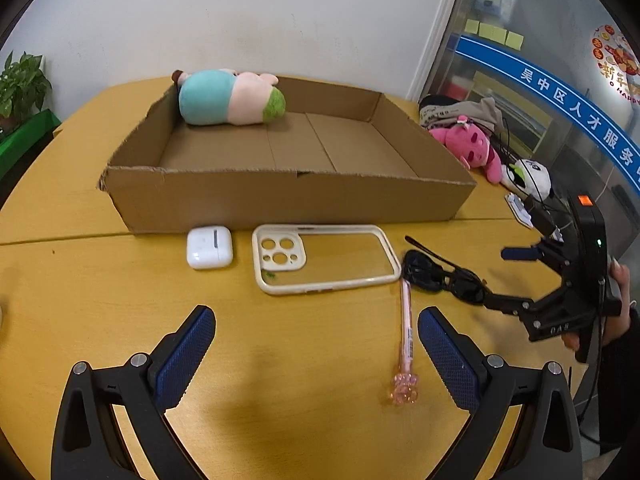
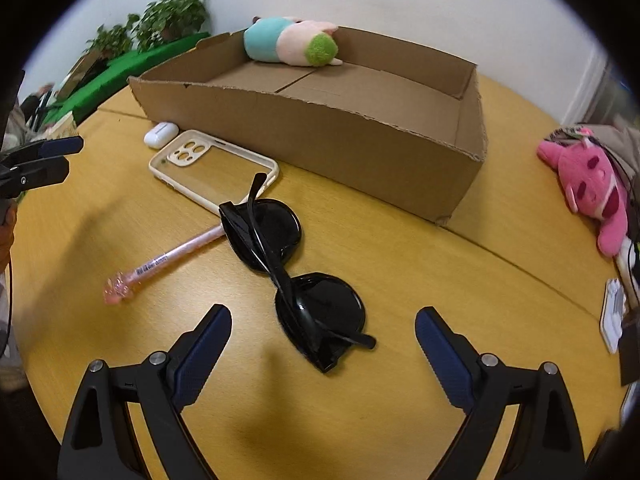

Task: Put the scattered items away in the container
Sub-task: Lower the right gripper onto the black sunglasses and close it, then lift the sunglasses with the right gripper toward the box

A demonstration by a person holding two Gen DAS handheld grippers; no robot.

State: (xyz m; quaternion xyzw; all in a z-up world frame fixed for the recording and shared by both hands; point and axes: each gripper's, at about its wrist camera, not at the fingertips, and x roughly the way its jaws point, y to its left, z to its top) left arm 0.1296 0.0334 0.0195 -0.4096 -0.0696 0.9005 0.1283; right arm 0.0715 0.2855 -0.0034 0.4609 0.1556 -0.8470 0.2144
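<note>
A shallow cardboard box (image 1: 280, 196) (image 2: 360, 148) stands on the yellow table with a blue-pink plush toy (image 1: 228, 98) (image 2: 292, 42) inside at its far side. In front of it lie a white earbud case (image 1: 209, 247) (image 2: 161, 134), a cream phone case (image 1: 324, 258) (image 2: 212, 170), black sunglasses (image 1: 444, 276) (image 2: 296, 276) and a pink pen (image 1: 406, 340) (image 2: 168, 262). My left gripper (image 1: 316, 332) is open and empty, just short of the phone case. My right gripper (image 2: 323, 332) (image 1: 500, 276) is open, its fingers on either side of the near sunglasses lens.
A pink plush (image 1: 476, 146) (image 2: 592, 188), a white-black plush (image 1: 528, 178), clothes and cables lie at the table's right side. Potted plants (image 2: 168, 16) (image 1: 22, 84) stand at the left beyond the table. A glass wall is at the right.
</note>
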